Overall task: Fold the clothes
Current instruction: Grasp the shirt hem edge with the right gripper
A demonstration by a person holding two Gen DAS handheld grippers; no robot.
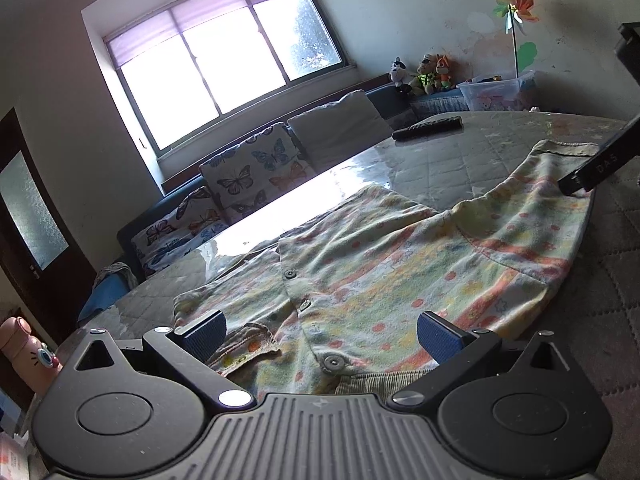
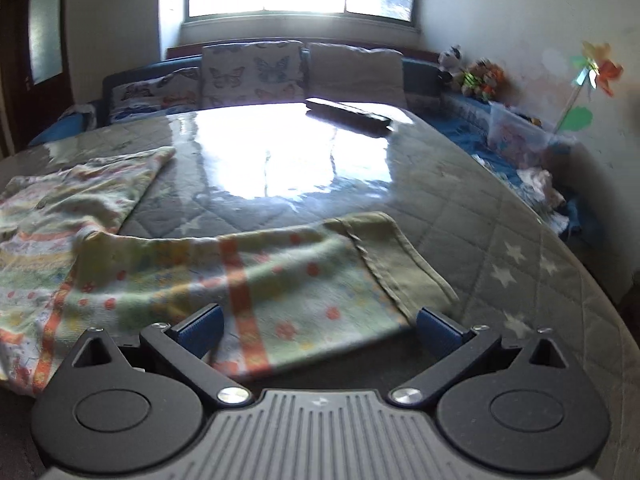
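The patterned garment (image 1: 360, 276) lies spread on the quilted round table (image 2: 500, 248), buttons facing up. The left gripper (image 1: 320, 332) has its jaws wide apart over the collar end. The right gripper (image 2: 318, 330) is also wide, above one sleeve (image 2: 280, 272), holding nothing.

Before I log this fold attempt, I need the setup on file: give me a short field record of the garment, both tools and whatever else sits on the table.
garment: buttoned printed top, spread flat on the table
sleeve: lies in front of the right tool
left tool: open, over the buttoned front
right tool: open, holding nothing
other item: remote control at the far side of the table
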